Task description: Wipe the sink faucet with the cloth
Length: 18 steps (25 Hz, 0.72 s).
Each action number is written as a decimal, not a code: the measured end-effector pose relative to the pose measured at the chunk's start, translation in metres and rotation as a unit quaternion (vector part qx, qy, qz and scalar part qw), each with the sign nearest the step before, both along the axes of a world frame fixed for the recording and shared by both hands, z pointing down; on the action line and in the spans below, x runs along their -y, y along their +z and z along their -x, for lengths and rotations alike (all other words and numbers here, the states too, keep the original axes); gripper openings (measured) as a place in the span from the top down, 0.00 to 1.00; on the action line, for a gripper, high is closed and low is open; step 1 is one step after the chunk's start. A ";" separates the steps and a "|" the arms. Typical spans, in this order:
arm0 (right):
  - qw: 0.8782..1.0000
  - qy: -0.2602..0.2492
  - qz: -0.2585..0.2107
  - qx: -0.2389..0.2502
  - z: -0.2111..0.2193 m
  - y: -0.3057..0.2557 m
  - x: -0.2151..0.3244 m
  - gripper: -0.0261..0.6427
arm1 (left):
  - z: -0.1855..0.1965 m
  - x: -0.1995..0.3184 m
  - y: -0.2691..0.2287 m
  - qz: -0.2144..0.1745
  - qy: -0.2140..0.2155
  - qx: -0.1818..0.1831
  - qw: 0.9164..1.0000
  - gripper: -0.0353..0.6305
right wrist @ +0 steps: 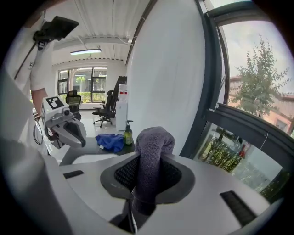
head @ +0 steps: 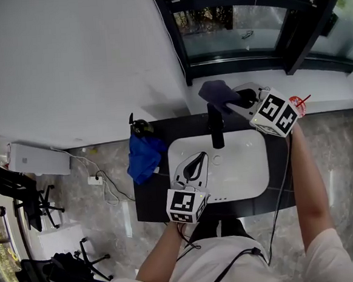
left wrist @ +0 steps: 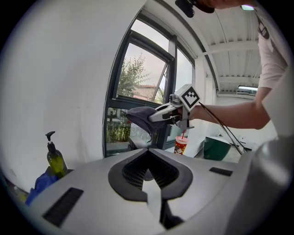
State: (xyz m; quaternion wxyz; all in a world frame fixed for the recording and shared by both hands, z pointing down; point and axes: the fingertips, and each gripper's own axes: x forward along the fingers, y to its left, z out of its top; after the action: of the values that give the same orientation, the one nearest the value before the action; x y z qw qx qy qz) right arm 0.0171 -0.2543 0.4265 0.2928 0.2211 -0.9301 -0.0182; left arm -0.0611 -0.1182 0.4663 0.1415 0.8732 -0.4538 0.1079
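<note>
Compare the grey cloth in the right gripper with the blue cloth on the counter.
The dark grey cloth is clamped in the jaws of the right gripper, held up by the black faucet. The bright blue cloth lies loose on the dark counter, left of the white sink. The grey one is folded into a narrow hump and the blue one is crumpled and spread. Both are soft fabric.

Dark counter (head: 149,201), sink (head: 246,162), blue rag (head: 144,157), bottle (head: 140,127)

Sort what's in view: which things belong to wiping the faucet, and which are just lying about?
For the job: grey cloth, held in the right gripper; faucet; sink.
Lying about: blue rag; soap bottle; drink cup.
</note>
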 end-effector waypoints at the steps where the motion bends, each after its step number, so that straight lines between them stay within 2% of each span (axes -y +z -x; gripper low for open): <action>1: 1.000 0.005 -0.007 -0.008 0.001 0.003 0.005 0.84 | 0.001 -0.001 -0.001 0.000 -0.001 0.000 1.000 0.95; 6: 0.996 0.016 -0.048 -0.066 0.014 0.024 0.022 0.84 | 0.005 -0.003 -0.003 -0.001 -0.004 0.003 1.000 0.95; 11: 0.993 -0.022 -0.041 -0.111 0.030 0.048 0.014 0.84 | 0.011 -0.003 -0.004 -0.002 -0.008 0.006 1.000 0.95; 14: 0.991 -0.055 -0.021 -0.116 0.034 0.056 -0.006 0.84 | 0.012 -0.005 -0.002 -0.003 -0.010 0.009 1.000 0.95; 18: 0.987 -0.100 0.038 -0.118 0.039 0.060 -0.038 0.84 | 0.013 -0.002 -0.003 -0.002 -0.010 0.008 1.000 0.95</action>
State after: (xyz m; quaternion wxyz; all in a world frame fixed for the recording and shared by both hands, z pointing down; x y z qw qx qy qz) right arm -0.0215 -0.2164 0.4867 0.4052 0.1122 -0.9065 -0.0380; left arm -0.0744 -0.1159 0.4633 0.1369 0.8681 -0.4637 0.1124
